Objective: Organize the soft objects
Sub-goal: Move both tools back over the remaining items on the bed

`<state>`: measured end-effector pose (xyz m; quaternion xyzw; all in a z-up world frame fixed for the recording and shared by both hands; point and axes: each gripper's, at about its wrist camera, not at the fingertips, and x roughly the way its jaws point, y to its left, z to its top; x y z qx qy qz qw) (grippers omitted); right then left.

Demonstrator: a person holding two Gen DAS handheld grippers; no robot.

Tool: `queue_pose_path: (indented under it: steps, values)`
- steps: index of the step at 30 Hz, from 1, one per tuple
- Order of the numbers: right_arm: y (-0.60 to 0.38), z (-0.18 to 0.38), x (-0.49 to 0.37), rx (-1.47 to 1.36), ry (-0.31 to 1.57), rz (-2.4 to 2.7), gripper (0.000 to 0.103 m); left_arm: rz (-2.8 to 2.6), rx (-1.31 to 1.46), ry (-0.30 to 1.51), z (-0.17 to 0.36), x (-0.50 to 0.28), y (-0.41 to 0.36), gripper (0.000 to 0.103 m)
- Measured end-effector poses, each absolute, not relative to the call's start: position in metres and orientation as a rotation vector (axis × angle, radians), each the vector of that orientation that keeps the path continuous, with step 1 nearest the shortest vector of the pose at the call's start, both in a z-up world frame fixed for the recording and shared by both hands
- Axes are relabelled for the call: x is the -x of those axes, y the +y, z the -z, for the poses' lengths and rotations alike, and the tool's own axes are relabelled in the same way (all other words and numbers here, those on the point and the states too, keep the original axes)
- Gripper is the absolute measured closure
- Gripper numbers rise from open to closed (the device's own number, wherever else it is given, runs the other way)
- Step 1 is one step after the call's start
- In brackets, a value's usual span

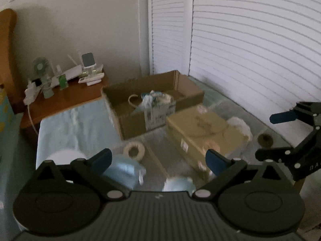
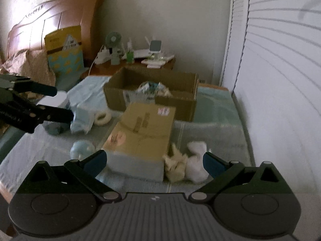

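Note:
An open cardboard box point(image 1: 128, 120) point(image 2: 180, 104) stands on the bed with several soft items point(image 1: 158, 98) point(image 2: 152, 89) inside. A closed yellow box point(image 1: 202, 136) point(image 2: 140, 132) lies in front of it. Loose soft things lie around: a cream ring point(image 1: 134, 150) point(image 2: 103, 117), a pale blue bundle point(image 1: 124, 170) point(image 2: 82, 118), a pale blue ball point(image 1: 178, 183) point(image 2: 82, 148), a white plush point(image 2: 197, 160) point(image 1: 240, 126) and a cream cloth point(image 2: 176, 164). My left gripper point(image 1: 159, 160) is open and empty above the blue bundle. My right gripper point(image 2: 154, 161) is open and empty over the yellow box's near end.
A wooden nightstand point(image 1: 66, 98) point(image 2: 140, 64) with a small fan point(image 1: 41, 68) and gadgets stands behind the box. White slatted doors point(image 1: 250, 50) run along the right. A headboard point(image 2: 60, 20) and pillows are at far left. A dark small object point(image 1: 264, 139) lies by the bed's right edge.

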<state>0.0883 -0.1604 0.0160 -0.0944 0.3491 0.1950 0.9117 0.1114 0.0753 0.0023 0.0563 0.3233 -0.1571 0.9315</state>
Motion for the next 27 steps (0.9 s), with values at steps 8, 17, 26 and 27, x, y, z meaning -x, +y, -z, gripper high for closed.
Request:
queue_pose_path:
  steps: [8, 17, 26, 27]
  values:
    - [-0.156, 0.009, -0.069, 0.236, 0.797, -0.443, 0.0, 0.325, -0.139, 0.717, 0.038, -0.089, 0.07, 0.004]
    - [-0.145, 0.024, -0.059, 0.284, 0.845, -0.487, 0.0, 0.34, -0.12, 0.726, 0.054, -0.094, 0.069, 0.01]
    - [-0.136, 0.031, -0.055, 0.32, 0.859, -0.54, 0.0, 0.362, -0.066, 0.758, 0.067, -0.108, 0.061, 0.029]
    - [-0.136, 0.031, -0.055, 0.322, 0.862, -0.541, 0.0, 0.366, -0.064, 0.761, 0.068, -0.109, 0.06, 0.031]
